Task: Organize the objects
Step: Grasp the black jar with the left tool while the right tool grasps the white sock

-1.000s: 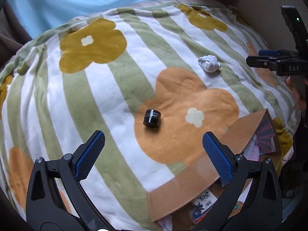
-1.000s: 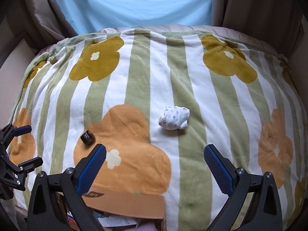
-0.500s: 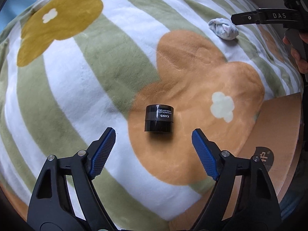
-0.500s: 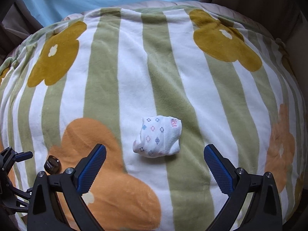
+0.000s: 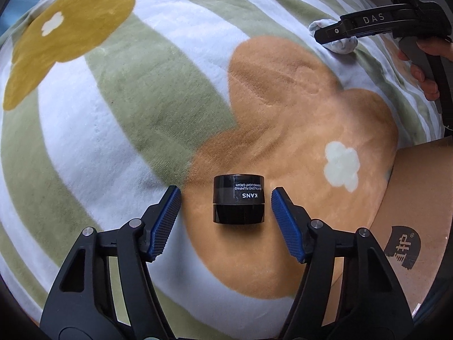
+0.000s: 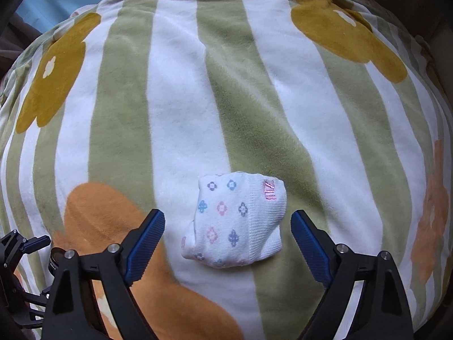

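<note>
Sock [image 5: 341, 44] partly behind right gripper [image 5: 334, 32], contact perhaps unclear.

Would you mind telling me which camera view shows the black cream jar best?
The left wrist view: the black cream jar sits whole and sharp between the open left gripper fingers, label readable. The right wrist view catches only a sliver of it at the lower left edge.

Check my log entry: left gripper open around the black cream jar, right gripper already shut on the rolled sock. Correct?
Not quite. The right wrist view shows the right gripper open, its pads either side of the rolled sock, not touching. The left gripper is open around the black cream jar.
</note>
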Motion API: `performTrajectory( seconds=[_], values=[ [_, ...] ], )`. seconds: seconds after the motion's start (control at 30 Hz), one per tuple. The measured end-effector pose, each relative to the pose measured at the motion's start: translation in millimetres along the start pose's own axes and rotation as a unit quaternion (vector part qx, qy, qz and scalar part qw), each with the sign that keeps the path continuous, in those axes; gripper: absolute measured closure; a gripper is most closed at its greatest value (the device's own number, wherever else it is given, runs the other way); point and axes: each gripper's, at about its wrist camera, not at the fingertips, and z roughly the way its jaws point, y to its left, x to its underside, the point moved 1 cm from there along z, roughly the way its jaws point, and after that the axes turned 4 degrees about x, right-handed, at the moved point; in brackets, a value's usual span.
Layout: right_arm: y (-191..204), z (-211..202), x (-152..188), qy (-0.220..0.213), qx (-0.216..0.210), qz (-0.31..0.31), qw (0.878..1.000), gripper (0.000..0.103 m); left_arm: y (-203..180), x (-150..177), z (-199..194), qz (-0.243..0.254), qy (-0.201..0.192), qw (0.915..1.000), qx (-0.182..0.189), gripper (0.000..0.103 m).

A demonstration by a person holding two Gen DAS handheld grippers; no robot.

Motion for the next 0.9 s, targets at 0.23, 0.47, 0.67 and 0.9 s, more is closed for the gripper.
performTrajectory(
  seconds=[0.23, 0.47, 0.67, 0.9],
  values=[
    [-4.8, 14.4, -1.7, 0.011, 0.003, 0.014, 1.0, 0.041, 0.3, -1.0, 7.5, 0.001, 0.002, 1.0, -0.006, 0.053],
    [-4.8, 12.9, -0.7, -0.001, 0.003, 0.01, 1.0, 0.046, -1.0, 0.4, 4.9, 0.002, -0.006, 1.0, 0.003, 0.07],
    [-7.3, 10.5, 1.0, -0.004, 0.0, 0.007, 1.0, 0.049, -2.7, 1.9, 4.4, -0.004, -0.008, 0.9999, 0.006, 0.07],
    [-11.3, 1.8, 3.6, -0.012, -0.01, 0.008, 1.0, 0.051, -4.9, -5.6, -8.7, -0.005, -0.009, 0.9999, 0.001, 0.071]
  ],
)
